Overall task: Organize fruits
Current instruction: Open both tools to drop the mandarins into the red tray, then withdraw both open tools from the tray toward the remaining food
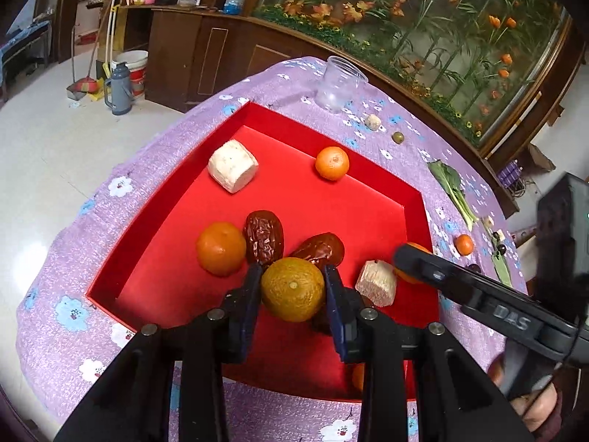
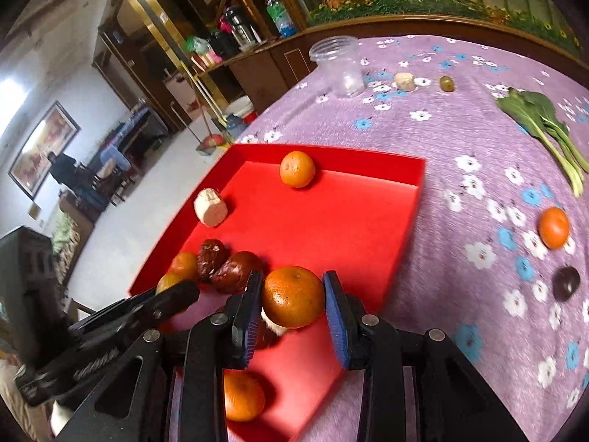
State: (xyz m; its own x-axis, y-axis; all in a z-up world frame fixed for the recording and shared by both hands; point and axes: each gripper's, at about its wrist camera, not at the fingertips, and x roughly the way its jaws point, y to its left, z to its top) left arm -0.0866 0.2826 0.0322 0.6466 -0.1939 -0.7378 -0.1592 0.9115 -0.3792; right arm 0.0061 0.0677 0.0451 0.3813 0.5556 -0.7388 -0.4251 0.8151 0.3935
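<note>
A red tray [image 1: 257, 118] [image 2: 412, 199] lies on the purple flowered cloth. My left gripper [image 1: 292, 289] is shut on a yellowish-green orange [image 1: 292, 289] held over the tray. My right gripper [image 2: 292, 296] is shut on an orange tangerine [image 2: 292, 296] over the tray's near right part; it shows in the left wrist view [image 1: 416, 258]. In the tray lie tangerines [image 1: 221, 252] [image 1: 332, 162], two red dates [image 1: 264, 235] [image 1: 324, 248] and two pale sugarcane chunks [image 1: 232, 165] [image 1: 376, 283]. One tangerine [image 2: 553, 227] lies on the cloth outside.
On the cloth stand a clear plastic cup [image 2: 338, 64], a small pale chunk [image 2: 404, 81], a green olive-like fruit [image 2: 446, 83], a leafy green [image 2: 541, 125] and a dark plum [image 2: 565, 283]. A wooden cabinet and floor lie beyond the table's left edge.
</note>
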